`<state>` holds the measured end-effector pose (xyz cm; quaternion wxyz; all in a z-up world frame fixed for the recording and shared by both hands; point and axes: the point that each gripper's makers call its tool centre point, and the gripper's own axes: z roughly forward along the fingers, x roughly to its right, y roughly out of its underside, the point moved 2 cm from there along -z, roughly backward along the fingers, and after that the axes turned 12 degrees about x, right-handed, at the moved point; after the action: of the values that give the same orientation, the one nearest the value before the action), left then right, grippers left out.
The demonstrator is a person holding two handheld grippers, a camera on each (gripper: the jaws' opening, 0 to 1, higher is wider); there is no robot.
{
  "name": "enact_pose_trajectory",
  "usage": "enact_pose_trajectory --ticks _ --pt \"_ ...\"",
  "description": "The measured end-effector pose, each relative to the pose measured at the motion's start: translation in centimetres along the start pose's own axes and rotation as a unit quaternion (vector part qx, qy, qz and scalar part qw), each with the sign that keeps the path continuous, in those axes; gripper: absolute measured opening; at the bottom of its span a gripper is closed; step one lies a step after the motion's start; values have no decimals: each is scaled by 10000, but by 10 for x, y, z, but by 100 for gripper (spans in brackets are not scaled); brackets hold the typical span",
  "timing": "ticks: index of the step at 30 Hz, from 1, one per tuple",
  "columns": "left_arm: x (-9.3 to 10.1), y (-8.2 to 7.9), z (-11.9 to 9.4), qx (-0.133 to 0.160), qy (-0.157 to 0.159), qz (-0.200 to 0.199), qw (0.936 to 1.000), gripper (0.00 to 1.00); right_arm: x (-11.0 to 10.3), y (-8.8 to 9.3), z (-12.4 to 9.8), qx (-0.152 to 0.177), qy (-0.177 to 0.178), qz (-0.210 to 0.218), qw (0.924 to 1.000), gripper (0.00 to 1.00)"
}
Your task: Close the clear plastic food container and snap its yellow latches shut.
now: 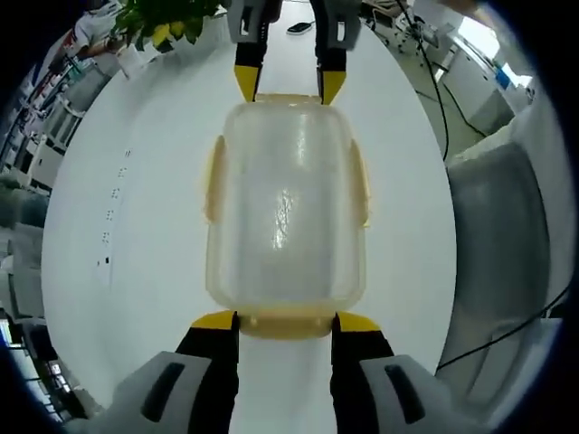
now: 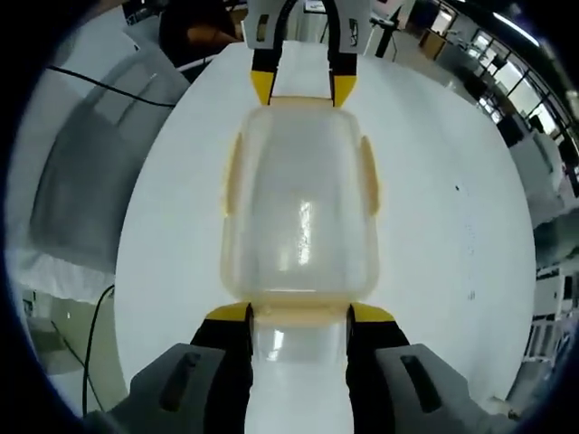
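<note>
The clear plastic container (image 1: 285, 208) lies on the white table (image 1: 145, 226) with its lid on. Pale yellow latches run along its long sides (image 1: 213, 181) and at both ends. My left gripper (image 1: 287, 321) is open, its yellow tips straddling the near end latch (image 1: 287, 325). From the far end, my right gripper (image 1: 289, 86) faces it, also spread across that end. In the right gripper view the container (image 2: 298, 208) lies the same way. The right gripper (image 2: 299, 315) is open around its near end latch (image 2: 299, 318), with the left gripper (image 2: 303, 89) opposite.
A green plant (image 1: 167, 23) and a small dark object (image 1: 298, 27) sit at the table's far end. A grey padded chair (image 1: 507, 235) with cables stands beside the table; it is the grey chair (image 2: 81, 181) at the left in the right gripper view.
</note>
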<state>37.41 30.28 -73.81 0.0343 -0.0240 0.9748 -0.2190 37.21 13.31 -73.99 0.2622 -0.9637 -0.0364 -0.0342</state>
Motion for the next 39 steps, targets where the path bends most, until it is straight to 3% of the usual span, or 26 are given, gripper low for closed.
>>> enact_pose_trajectory --ticks 9,21,31,39 --pt "-3 -40 28 212 122 -32 9997 33 2 46 -17 21 -4 86 10000 37" --pt "-7 -60 50 140 284 -55 9995 33 8 80 -19 20 -110 191 9998 37" --pt "-5 -66 65 99 387 -32 9992 33 3 93 -13 -35 -150 281 9995 37" --pt "-5 -64 66 58 416 -72 9991 33 4 92 -13 -47 -178 293 9994 37"
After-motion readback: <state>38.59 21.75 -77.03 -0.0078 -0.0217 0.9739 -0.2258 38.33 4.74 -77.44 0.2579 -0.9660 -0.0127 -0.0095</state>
